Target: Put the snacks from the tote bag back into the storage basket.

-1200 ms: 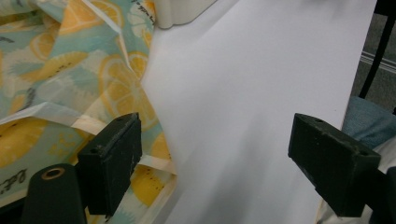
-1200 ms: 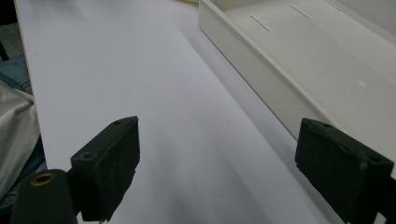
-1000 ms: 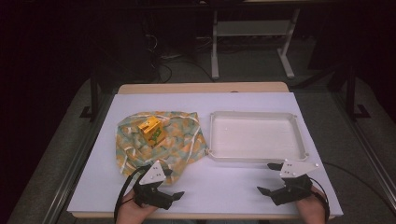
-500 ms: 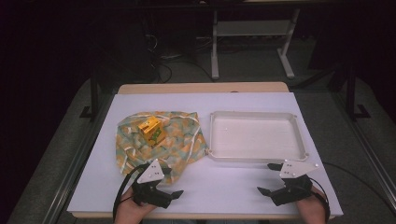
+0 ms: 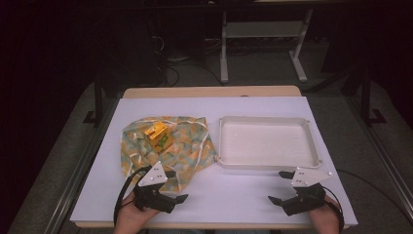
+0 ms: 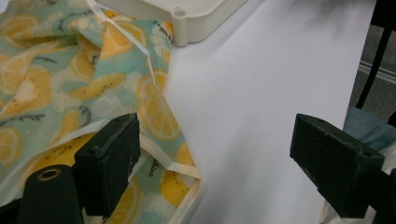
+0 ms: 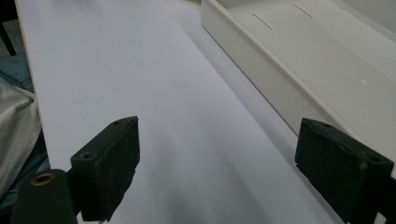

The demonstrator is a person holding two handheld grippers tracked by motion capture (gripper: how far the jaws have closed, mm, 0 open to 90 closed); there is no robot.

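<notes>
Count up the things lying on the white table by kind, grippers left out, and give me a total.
Fruit-print cloth: 1
Yellow box resting on the cloth: 1
White tray: 1
Total: 3

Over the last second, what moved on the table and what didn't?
The left gripper drew back a little toward the person's edge of the white table, off the near hem of the lemon-print cloth; its jaws stay open and empty. The right gripper, the small yellow box on the cloth and the shallow white plastic tray kept their places.
</notes>
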